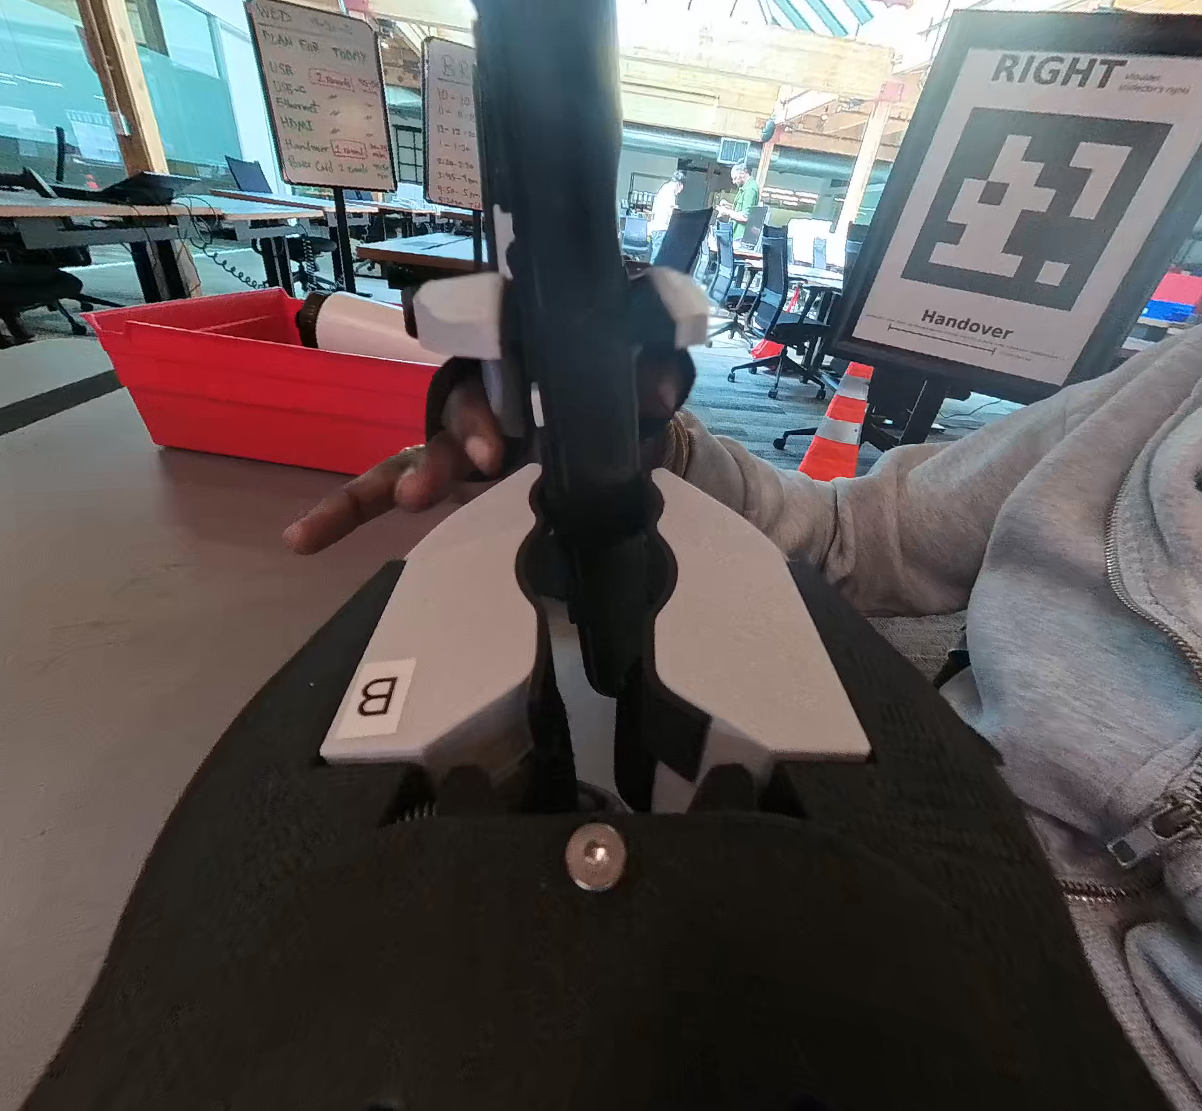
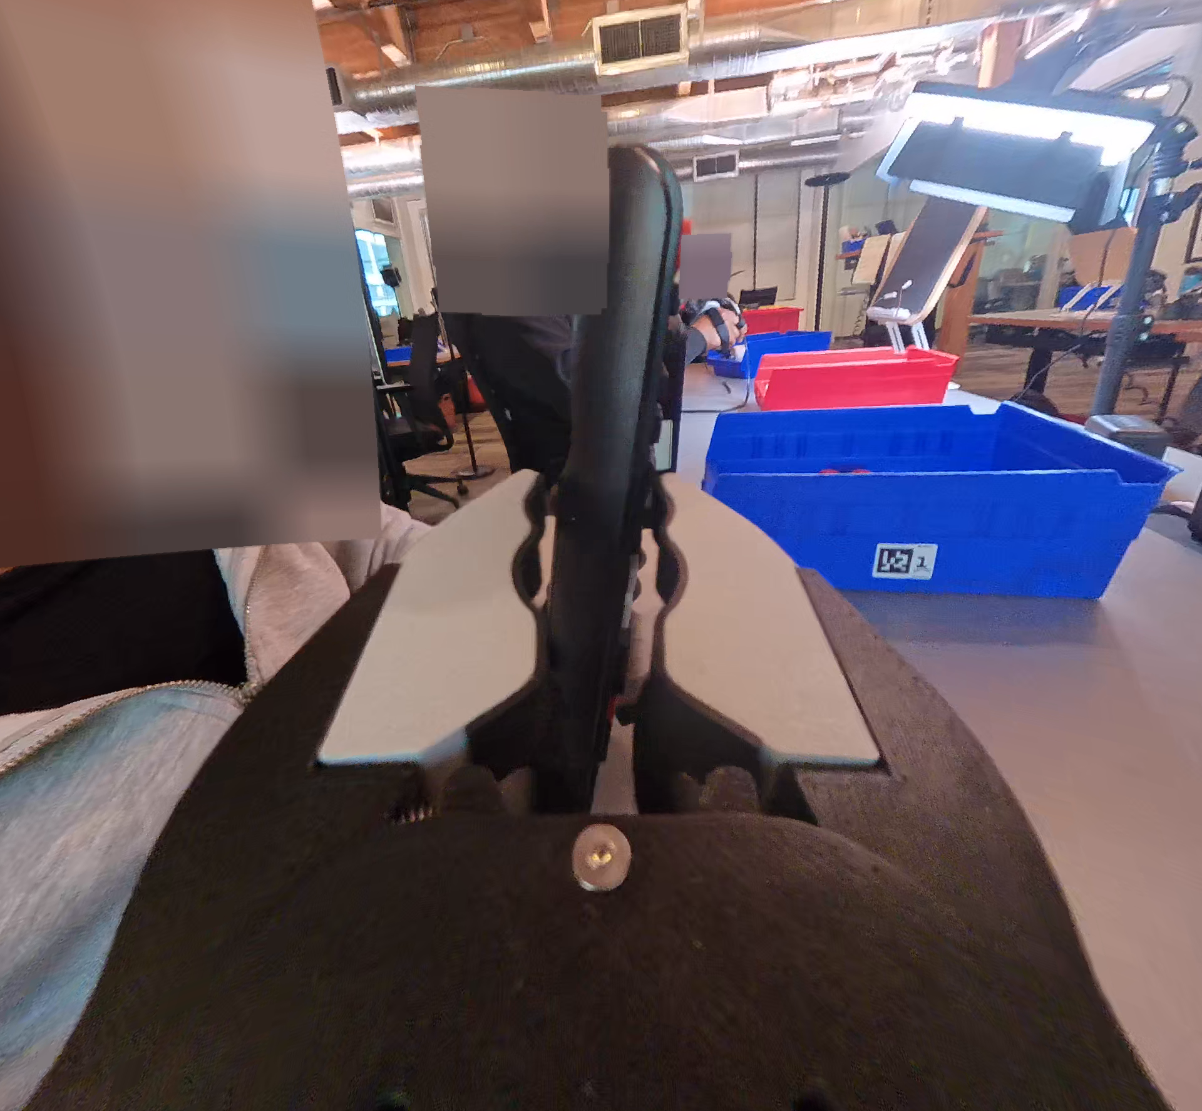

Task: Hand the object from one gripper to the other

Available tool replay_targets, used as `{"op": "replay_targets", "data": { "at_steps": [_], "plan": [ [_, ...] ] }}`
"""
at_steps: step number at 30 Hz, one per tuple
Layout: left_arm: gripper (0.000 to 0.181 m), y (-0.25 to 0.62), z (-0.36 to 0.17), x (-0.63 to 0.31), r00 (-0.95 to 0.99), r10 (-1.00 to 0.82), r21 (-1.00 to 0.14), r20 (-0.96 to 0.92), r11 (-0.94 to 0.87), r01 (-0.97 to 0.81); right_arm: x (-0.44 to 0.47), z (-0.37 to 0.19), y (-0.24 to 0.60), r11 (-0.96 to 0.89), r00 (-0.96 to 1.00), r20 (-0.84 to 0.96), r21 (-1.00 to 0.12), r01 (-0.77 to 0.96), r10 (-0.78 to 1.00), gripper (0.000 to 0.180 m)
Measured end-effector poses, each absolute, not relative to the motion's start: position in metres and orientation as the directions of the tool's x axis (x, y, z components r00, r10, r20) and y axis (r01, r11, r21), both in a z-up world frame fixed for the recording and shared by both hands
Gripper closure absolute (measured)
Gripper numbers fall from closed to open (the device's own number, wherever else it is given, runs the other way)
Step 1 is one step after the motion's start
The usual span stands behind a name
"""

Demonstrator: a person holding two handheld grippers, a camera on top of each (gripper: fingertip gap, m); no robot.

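Now the left gripper (image 1: pixel 595 533) pinches one end of the long black object (image 1: pixel 553 169), the right gripper (image 2: pixel 598 533) pinches it too, and a blue bin (image 2: pixel 936 533) sits on the table (image 2: pixel 1041 689) to the right.

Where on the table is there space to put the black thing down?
Bare table lies in front of the red bin, left of the left tongs. More lies near the blue bin, right of the right tongs. Both bins' spots are taken.
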State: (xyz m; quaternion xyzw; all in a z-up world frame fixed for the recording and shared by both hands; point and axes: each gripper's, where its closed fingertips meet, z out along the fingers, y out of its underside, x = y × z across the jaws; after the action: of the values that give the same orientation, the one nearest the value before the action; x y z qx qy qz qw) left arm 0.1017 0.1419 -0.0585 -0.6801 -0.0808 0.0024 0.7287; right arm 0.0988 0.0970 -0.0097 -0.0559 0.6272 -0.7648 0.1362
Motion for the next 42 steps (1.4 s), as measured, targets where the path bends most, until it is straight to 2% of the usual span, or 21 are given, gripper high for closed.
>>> {"op": "replay_targets", "data": {
  "at_steps": [6, 9, 11, 13, 16, 22, 24, 26, 29, 33, 35, 36, 37, 38, 40, 42],
  "plan": [
    [0.153, 0.14, -0.058, 0.092, 0.976, 0.162, -0.987, 0.143, 0.095, 0.128, 0.094, -0.016, 0.093, -0.136, -0.975, -0.06, -0.987, 0.09, -0.213, 0.154],
    [0.121, 0.13, -0.05, 0.073, 0.939, 0.328, -0.988, 0.099, 0.145, 0.053, 0.076, -0.011, 0.093, -0.207, -0.996, -0.041, -0.977, 0.057, -0.079, 0.155],
    [0.111, 0.12, -0.047, 0.057, 0.862, 0.507, -0.991, -0.017, 0.104, -0.08, 0.062, -0.006, 0.096, -0.276, -0.998, -0.043, -0.961, 0.03, 0.043, 0.155],
    [0.109, 0.114, -0.047, 0.049, 0.747, 0.643, -0.976, -0.169, -0.005, -0.217, 0.049, -0.002, 0.099, -0.337, -0.985, -0.059, -0.941, 0.001, 0.161, 0.156],
    [0.11, 0.111, -0.047, 0.043, 0.596, 0.732, -0.932, -0.331, -0.154, -0.328, 0.039, -0.003, 0.101, -0.382, -0.952, -0.088, -0.924, -0.033, 0.294, 0.155],
    [0.113, 0.111, -0.062, 0.032, 0.575, 0.746, -0.94, -0.336, -0.231, -0.25, 0.049, -0.007, 0.088, -0.366, -0.936, -0.039, -0.925, -0.099, 0.351, 0.155],
    [0.127, 0.112, -0.066, 0.033, 0.584, 0.733, -0.937, -0.348, -0.252, -0.241, 0.05, -0.009, 0.084, -0.358, -0.932, -0.036, -0.928, -0.104, 0.362, 0.155],
    [0.128, 0.11, -0.065, 0.033, 0.577, 0.739, -0.937, -0.348, -0.255, -0.239, 0.051, -0.01, 0.082, -0.337, -0.927, -0.011, -0.933, -0.125, 0.374, 0.155],
    [0.129, 0.115, -0.061, 0.041, 0.673, 0.688, -0.961, -0.272, -0.164, -0.221, 0.056, -0.005, 0.083, -0.335, -0.95, 0.007, -0.935, -0.116, 0.311, 0.151],
    [0.129, 0.131, -0.052, 0.073, 0.906, 0.413, -0.993, -0.086, 0.043, -0.113, 0.081, 0.019, 0.094, -0.463, -1.0, -0.003, -0.886, 0.002, 0.002, 0.103],
    [0.13, 0.137, -0.049, 0.09, 0.966, 0.259, -0.995, -0.011, 0.095, -0.036, 0.088, 0.013, 0.094, -0.38, -0.989, -0.044, -0.92, 0.093, -0.138, 0.082],
    [0.129, 0.138, -0.049, 0.095, 0.978, 0.209, -0.994, 0.019, 0.106, -0.003, 0.093, 0.007, 0.094, -0.321, -0.977, -0.065, -0.938, 0.129, -0.201, 0.078],
    [0.13, 0.139, -0.049, 0.099, 0.984, 0.171, -0.993, 0.042, 0.113, 0.023, 0.098, 0.002, 0.093, -0.276, -0.964, -0.083, -0.949, 0.154, -0.253, 0.077],
    [0.13, 0.14, -0.05, 0.102, 0.988, 0.141, -0.993, 0.057, 0.113, 0.041, 0.102, -0.001, 0.093, -0.25, -0.954, -0.091, -0.954, 0.166, -0.286, 0.084],
    [0.13, 0.142, -0.052, 0.105, 0.991, 0.111, -0.993, 0.07, 0.102, 0.059, 0.104, -0.004, 0.091, -0.241, -0.951, -0.082, -0.957, 0.159, -0.299, 0.099],
    [0.129, 0.144, -0.055, 0.107, 0.993, 0.097, -0.994, 0.073, 0.083, 0.065, 0.108, -0.009, 0.09, -0.211, -0.951, -0.055, -0.97, 0.124, -0.304, 0.123]
  ]
}}
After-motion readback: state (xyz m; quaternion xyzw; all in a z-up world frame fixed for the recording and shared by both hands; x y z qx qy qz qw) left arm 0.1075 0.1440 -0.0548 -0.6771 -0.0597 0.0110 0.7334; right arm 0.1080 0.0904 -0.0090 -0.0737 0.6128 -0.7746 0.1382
